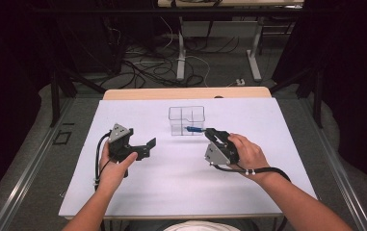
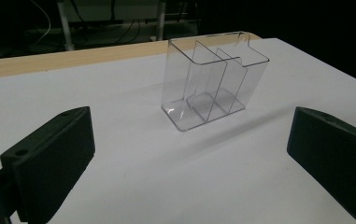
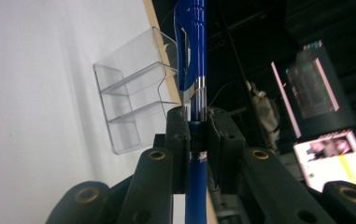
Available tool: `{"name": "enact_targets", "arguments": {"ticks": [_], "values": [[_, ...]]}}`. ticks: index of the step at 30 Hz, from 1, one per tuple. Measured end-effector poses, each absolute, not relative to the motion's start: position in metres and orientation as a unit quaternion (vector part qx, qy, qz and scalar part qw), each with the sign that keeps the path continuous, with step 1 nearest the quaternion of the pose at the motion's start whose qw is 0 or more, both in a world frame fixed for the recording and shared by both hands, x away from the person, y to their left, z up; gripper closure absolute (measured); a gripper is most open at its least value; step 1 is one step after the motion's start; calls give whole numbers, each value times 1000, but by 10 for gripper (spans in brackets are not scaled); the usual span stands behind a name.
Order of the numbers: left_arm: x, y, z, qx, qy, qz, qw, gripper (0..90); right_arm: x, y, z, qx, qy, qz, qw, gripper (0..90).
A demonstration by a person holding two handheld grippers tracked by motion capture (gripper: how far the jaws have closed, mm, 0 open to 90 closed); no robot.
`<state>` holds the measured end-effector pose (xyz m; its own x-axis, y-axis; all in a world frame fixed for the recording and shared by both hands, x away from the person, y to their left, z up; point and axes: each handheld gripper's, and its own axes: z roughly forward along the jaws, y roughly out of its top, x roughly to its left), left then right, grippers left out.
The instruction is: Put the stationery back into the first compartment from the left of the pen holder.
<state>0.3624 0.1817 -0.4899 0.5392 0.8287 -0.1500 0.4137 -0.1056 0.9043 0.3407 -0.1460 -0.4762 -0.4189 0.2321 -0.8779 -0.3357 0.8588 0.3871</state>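
Right gripper (image 1: 212, 132) clamped on blue pen (image 1: 194, 129), long axis level, tip probably at clear organizer's (image 1: 187, 120) front wall; left gripper (image 1: 145, 147) agape, farther off.

A white table (image 1: 171, 187) fills the middle of the frame. Cables (image 1: 147, 67) and desk legs (image 1: 255, 57) crowd the top centre.

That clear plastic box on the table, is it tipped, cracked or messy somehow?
Nothing stands out. The clear plastic box stands upright on the white table, its compartments empty and unbroken. The right hand-held gripper grips a blue pen beside it.
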Motion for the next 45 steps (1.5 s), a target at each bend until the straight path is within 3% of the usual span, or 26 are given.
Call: {"name": "enact_targets", "arguments": {"ticks": [10, 28, 34, 45], "values": [[363, 183, -488, 714, 440, 201, 506, 8, 333, -137, -478, -185, 779, 163, 577, 796], [365, 176, -478, 729, 419, 198, 504, 7, 333, -125, -474, -351, 740, 31, 572, 796], [364, 169, -470, 749, 393, 201, 494, 57, 336, -123, -473, -360, 735, 21, 574, 796], [366, 142, -460, 784, 347, 187, 480, 264, 338, -122, -474, -373, 728, 3, 575, 796]]}}
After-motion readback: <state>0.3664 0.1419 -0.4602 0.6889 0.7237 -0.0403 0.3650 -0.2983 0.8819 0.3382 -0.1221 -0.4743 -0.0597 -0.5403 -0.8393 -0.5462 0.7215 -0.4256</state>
